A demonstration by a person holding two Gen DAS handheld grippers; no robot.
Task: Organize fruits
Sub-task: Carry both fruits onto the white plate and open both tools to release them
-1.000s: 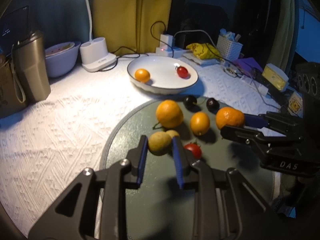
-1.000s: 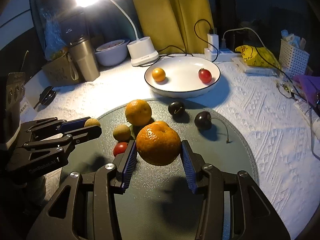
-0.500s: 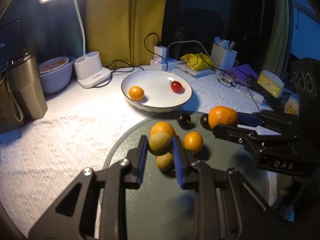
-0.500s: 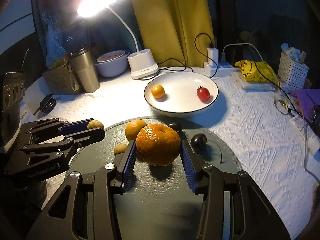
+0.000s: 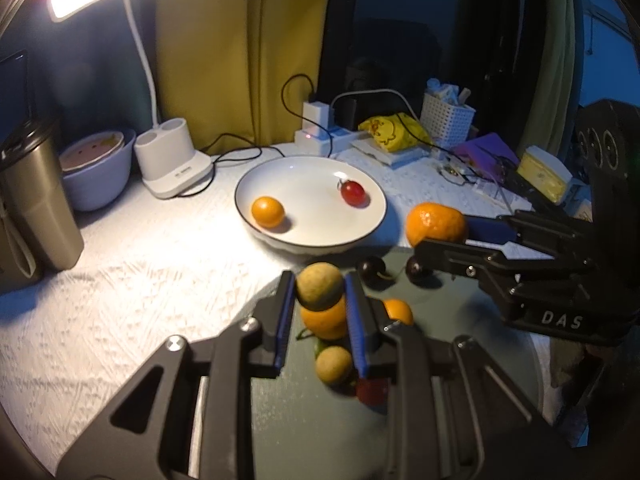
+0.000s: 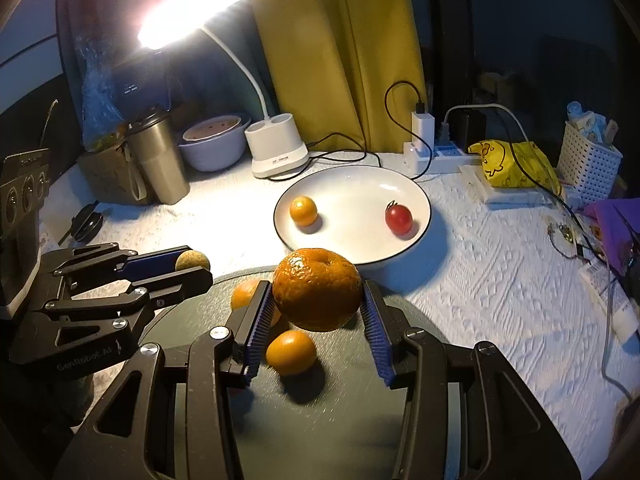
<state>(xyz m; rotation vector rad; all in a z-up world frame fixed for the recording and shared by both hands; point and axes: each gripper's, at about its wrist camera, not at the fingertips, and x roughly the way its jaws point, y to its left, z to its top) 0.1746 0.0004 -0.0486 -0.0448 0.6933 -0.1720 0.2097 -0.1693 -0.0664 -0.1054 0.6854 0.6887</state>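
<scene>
White cloth covers the bench (image 5: 132,280), and a round dark mat (image 6: 320,420) lies on it at the bottom of both views.

In the left wrist view, the left gripper (image 5: 318,294) is closed tight on a small brown-green fruit (image 5: 319,290), held up above the mat. Under it on the mat lie an orange (image 5: 325,322), another small brown-green fruit (image 5: 334,365), a small orange fruit (image 5: 398,312) and something red (image 5: 372,391) that is partly hidden. Two dark cherries (image 5: 372,269) sit at the far edge of the mat, near the bowl.

In the right wrist view, the right gripper (image 6: 318,300) holds a big mandarin (image 6: 318,294) between its blue pads (image 6: 260,322), lifted off the mat. The same mandarin shows at the right of the left wrist view, just beside the bowl.

A white bowl (image 6: 416,192) stands in the middle of both views, past the mat. In it are a small orange fruit (image 6: 303,211) on the left and a red tomato (image 6: 399,218) on the right, well apart.

A bright lamp (image 6: 192,12) shines at the upper left. A metal cup (image 6: 158,160) and a pale bowl (image 6: 214,148) stand at the left. A white basket (image 6: 588,164) stands at the far right.
</scene>
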